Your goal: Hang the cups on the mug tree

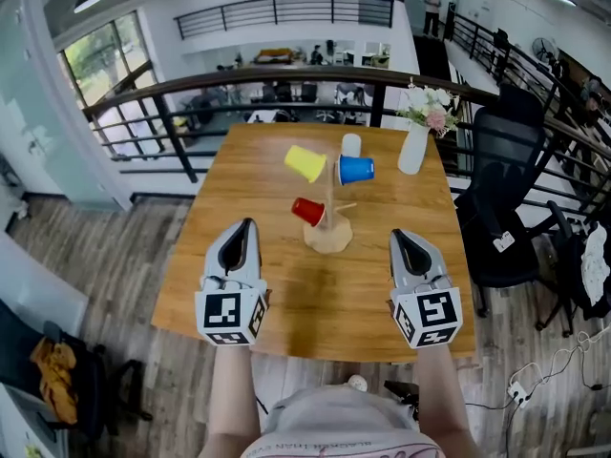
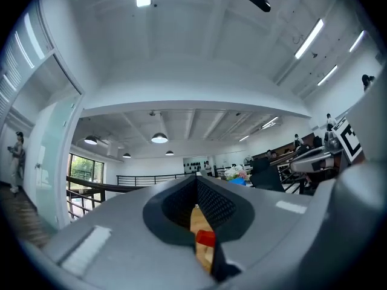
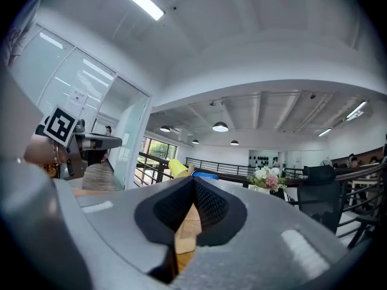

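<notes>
Currently held: nothing; left gripper [image 1: 246, 227] and right gripper [image 1: 398, 238] both pinched closed.
Cups: red cup [image 1: 307, 211], yellow cup [image 1: 305, 163] and blue cup [image 1: 356, 169] hang on mug tree [image 1: 327, 236], mid-table [image 1: 305, 299].
Risk: a stray gripper nudge could topple the tree.

The left gripper [image 1: 249, 224] and the right gripper [image 1: 397, 235] look alike: each is a smooth pale grey moulded shell, broad at the back and tapering to a dark-edged point. At the back of each sits a white cube, the left cube [image 1: 232, 317] and the right cube [image 1: 428, 318], printed with black square markers. Inside the shells the jaws carry black pads [image 2: 214, 203] with a fine cross-hatched grain — the same on the right [image 3: 209, 205]. A pale rectangular strip [image 3: 300, 246] marks the shell's flank. The person wears a light top [image 1: 334, 426] with a line of dark print.
</notes>
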Demonstrator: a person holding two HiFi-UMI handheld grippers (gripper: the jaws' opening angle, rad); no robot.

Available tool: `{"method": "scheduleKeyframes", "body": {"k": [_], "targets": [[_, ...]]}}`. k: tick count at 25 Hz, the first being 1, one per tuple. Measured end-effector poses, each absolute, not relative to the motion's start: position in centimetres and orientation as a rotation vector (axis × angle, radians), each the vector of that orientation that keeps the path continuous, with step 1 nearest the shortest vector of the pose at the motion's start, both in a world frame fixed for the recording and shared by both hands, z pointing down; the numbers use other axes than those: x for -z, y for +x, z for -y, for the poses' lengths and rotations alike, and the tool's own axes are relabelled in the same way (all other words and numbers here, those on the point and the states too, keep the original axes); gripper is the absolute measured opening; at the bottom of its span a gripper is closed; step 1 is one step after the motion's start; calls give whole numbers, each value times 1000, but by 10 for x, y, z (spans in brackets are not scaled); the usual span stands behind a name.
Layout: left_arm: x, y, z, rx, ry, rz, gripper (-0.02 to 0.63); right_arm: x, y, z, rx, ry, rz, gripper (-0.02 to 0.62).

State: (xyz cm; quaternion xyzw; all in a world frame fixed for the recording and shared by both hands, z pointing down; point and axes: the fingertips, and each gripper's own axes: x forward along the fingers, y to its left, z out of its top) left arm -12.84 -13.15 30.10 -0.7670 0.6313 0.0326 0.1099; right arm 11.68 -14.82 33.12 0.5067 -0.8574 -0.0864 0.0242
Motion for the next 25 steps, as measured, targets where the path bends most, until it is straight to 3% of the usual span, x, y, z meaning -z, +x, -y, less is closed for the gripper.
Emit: {"method": "scheduleKeyframes", "body": {"k": [25], "targets": [[-273,-137,100,-109,-2199,-1792,17,-304,102,120,365,1557,2648,0]]}}
